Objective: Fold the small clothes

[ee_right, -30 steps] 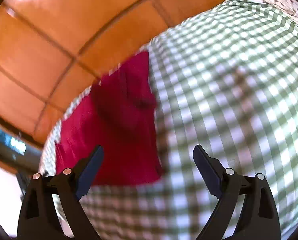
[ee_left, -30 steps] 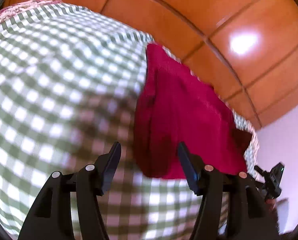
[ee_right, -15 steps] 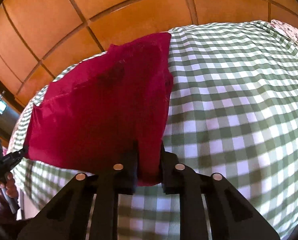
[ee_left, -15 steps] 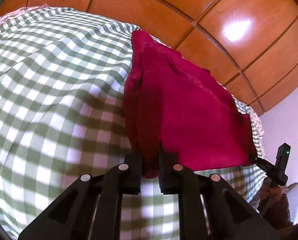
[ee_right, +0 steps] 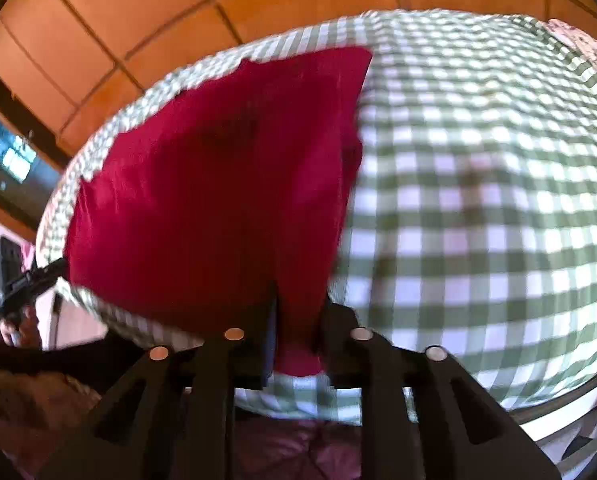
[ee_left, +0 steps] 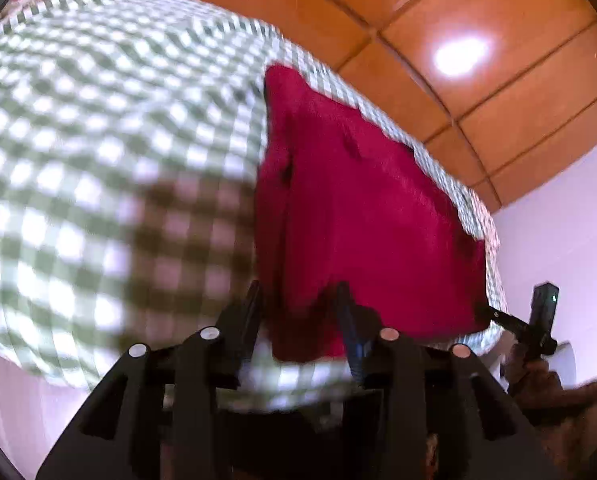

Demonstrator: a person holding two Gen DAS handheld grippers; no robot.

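A dark red garment [ee_left: 358, 208] lies folded on the green checked tablecloth [ee_left: 98, 140], near the table's right end. My left gripper [ee_left: 298, 292] is at the garment's near left corner. Its jaws are opening, with the red corner loose between them. In the right wrist view the same garment [ee_right: 218, 184] fills the left half over the checked cloth [ee_right: 478, 200]. My right gripper [ee_right: 298, 304] is at the near right corner, its jaws also opening with a red fold between them. Each wrist view shows the other gripper's tip at the opposite corner. The frames are blurred.
Orange floor tiles [ee_left: 458, 20] lie beyond the table's far edge, and a pale wall [ee_left: 558, 220] stands at the right. The table's near edge runs just under both grippers. A person's hand [ee_right: 18, 328] holds the other gripper's handle. A dark screen [ee_right: 14, 156] sits at far left.
Both grippers went from wide open to shut on the garment's near corners. They then drew back toward the table's near edge, and their jaws now stand parted again.
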